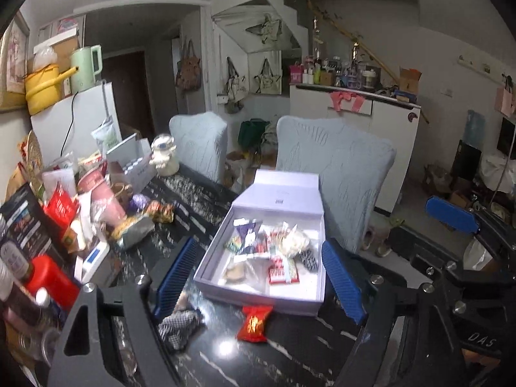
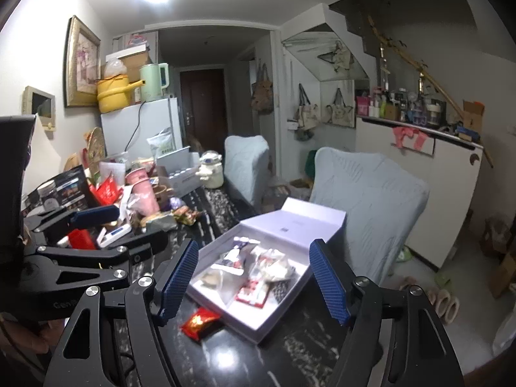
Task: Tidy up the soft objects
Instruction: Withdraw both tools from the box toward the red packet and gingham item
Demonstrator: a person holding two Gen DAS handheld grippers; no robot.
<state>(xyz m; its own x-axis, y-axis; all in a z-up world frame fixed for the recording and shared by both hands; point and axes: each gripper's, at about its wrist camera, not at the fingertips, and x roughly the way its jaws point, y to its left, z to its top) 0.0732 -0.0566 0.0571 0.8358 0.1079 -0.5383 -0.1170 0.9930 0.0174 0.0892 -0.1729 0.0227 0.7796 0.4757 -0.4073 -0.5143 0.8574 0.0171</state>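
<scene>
An open pale lilac box (image 1: 309,303) (image 2: 271,329) sits on the dark marble table and holds several soft snack packets and pouches. A red snack packet (image 1: 254,322) (image 2: 200,321) lies on the table just in front of the box. A black-and-white checked pouch (image 1: 180,325) lies to its left, under my left finger. My left gripper (image 1: 258,277) is open and empty, hovering above the box's near edge. My right gripper (image 2: 254,277) is open and empty, above the box. The right gripper also shows at the right of the left wrist view (image 1: 451,216).
A heap of packets, tins and boxes (image 1: 80,206) (image 2: 129,190) crowds the table's left side, with a small scale (image 1: 93,258) beside it. Two covered chairs (image 1: 332,167) (image 2: 371,187) stand behind the table. A white fridge (image 2: 142,129) stands at the back left.
</scene>
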